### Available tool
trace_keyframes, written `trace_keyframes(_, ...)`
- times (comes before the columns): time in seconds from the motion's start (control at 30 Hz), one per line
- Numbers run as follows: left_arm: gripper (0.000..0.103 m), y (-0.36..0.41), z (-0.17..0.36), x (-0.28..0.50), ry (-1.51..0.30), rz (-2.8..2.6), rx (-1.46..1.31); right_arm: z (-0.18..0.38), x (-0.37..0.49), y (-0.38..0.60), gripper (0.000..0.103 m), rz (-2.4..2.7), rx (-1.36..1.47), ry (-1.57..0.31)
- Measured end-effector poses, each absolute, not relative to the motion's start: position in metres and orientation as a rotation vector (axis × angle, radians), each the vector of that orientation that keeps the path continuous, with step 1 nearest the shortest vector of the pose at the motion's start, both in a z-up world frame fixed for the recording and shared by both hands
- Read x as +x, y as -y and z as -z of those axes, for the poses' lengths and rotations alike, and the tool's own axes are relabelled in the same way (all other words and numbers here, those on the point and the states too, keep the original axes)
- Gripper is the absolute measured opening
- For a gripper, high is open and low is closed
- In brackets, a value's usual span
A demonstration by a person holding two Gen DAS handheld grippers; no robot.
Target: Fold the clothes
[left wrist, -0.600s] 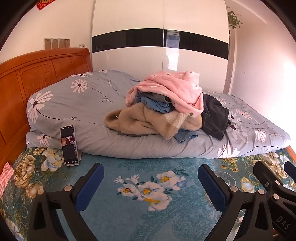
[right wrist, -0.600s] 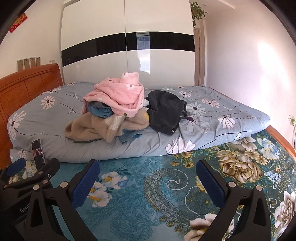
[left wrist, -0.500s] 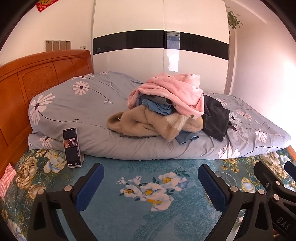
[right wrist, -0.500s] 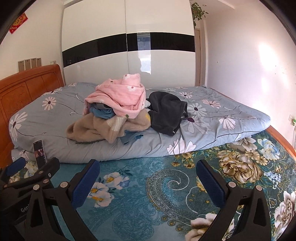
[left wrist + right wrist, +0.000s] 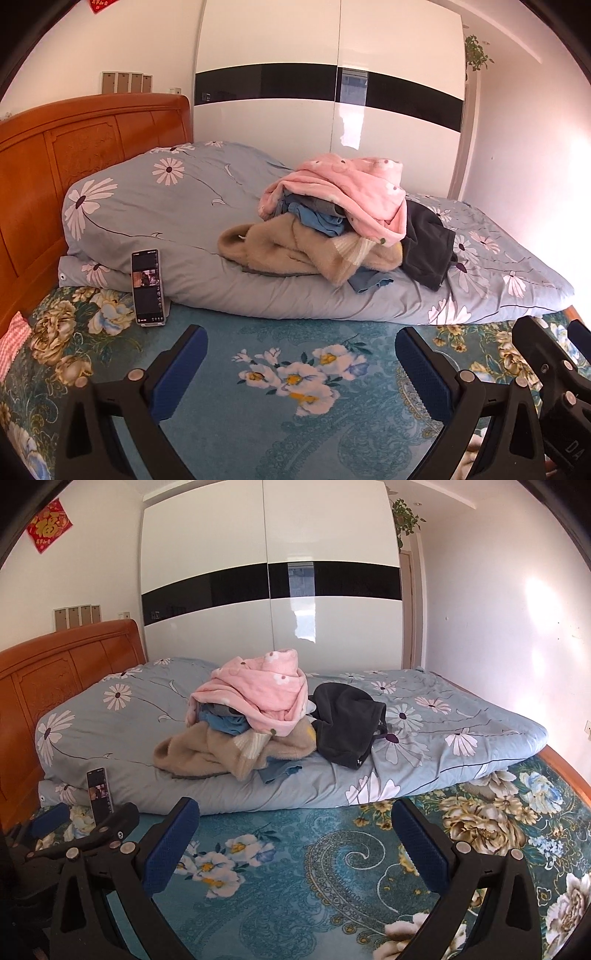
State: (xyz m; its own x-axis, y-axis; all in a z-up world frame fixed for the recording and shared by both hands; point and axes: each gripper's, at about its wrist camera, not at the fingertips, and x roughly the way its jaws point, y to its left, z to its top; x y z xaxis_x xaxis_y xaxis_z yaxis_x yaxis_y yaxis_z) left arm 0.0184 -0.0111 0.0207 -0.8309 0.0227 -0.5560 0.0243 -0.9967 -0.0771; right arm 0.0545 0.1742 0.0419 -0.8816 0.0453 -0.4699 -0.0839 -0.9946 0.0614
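Atop the folded grey daisy-print quilt lies one heap of clothes: one pink spotted garment on top, blue pieces under it, one tan fleece below, one black garment at its right. One phone leans on the quilt's edge. Over the teal floral bedsheet, the left gripper and right gripper both hover spread wide, pinching nothing.
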Motion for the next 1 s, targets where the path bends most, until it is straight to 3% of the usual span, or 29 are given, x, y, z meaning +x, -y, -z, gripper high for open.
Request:
trace_keyframes(0.23,0.103,0.013,-0.03,0.02,-0.167,3.017,0.911,-0.05,0.054,-0.174,0.103,-2.992,-0.745,-0.147)
trace_keyframes(1.0,0.103,0.013,-0.054,0.014,-0.038,3.011,0.818,-0.059,0.044,-0.173,0.103,-3.057,-0.754,-0.221)
